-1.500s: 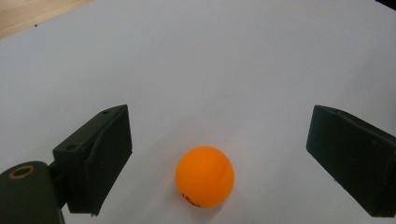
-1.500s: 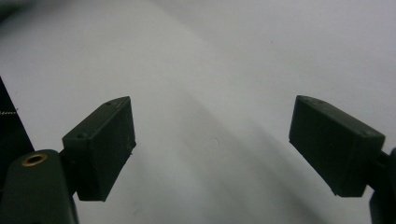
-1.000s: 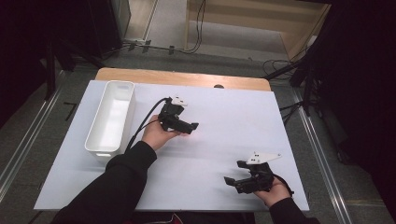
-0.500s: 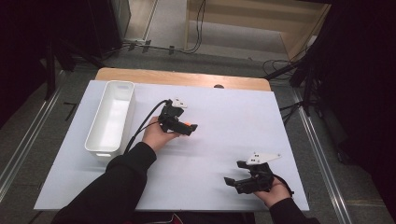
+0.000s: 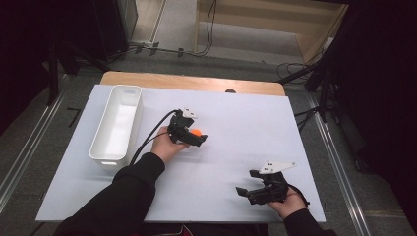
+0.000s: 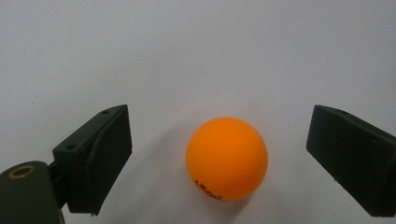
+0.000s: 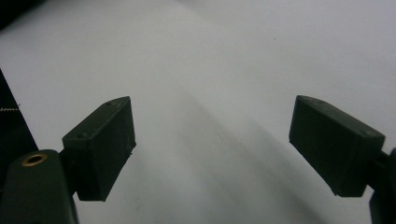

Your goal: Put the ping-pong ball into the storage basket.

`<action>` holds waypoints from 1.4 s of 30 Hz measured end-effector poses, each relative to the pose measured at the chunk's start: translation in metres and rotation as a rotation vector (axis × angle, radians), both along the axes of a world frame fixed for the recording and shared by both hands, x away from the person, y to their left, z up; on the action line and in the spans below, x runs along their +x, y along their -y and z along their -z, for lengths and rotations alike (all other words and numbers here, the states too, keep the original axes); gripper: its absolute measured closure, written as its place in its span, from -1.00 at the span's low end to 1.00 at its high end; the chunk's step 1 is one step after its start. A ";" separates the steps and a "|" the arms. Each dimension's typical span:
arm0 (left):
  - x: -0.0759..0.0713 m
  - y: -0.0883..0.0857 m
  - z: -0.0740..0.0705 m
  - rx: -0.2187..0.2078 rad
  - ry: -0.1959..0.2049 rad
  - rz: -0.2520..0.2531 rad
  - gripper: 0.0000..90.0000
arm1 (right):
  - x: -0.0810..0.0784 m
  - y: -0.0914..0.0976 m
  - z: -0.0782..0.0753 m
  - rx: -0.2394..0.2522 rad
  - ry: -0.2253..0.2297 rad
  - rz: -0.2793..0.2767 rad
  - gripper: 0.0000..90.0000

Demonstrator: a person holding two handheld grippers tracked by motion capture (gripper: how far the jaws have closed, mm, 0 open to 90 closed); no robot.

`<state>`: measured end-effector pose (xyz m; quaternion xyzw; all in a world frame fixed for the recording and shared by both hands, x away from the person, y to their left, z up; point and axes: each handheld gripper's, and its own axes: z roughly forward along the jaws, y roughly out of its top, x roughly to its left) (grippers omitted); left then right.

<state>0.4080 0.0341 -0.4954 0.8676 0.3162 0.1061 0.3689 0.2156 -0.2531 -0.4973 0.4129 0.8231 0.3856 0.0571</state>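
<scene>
Straddling the orange ball (image 6: pixel 227 158) untouched, left claw (image 6: pixel 219 154) gapes; right claw (image 7: pixel 212 149) gapes near table's (image 5: pixel 236 108) front edge.

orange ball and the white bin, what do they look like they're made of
Orange ball: probably thin hard plastic, like a table-tennis ball; smooth matte skin, soft highlight, small dark print low down.
White bin: seems moulded plastic; even white, rounded corners, thin rim, slight sheen. Neither look is conclusive.
</scene>
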 end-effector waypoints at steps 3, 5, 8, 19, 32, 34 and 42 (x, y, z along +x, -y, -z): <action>0.000 0.000 0.005 0.012 -0.002 0.000 -0.84 | 0.000 0.000 0.000 0.000 0.000 -0.004 -0.71; -0.001 0.001 0.008 0.020 -0.005 0.002 -0.84 | 0.000 0.000 0.000 0.000 0.000 -0.001 -0.71; -0.001 0.004 0.012 0.039 -0.002 0.009 -0.84 | 0.000 0.000 0.000 -0.001 0.000 -0.002 -0.71; -0.005 0.006 0.019 0.082 0.034 0.012 -0.84 | -0.001 0.000 0.000 -0.005 -0.001 -0.008 -0.71; -0.006 0.006 0.020 0.077 0.044 0.014 -0.83 | -0.002 -0.001 0.000 -0.012 -0.005 -0.006 -0.71; -0.007 0.005 0.020 0.070 0.045 0.011 -0.81 | -0.002 -0.001 0.001 -0.019 -0.007 -0.009 -0.71; -0.011 0.004 0.018 0.055 0.055 0.011 -0.58 | -0.002 0.000 0.001 -0.023 -0.001 -0.011 -0.71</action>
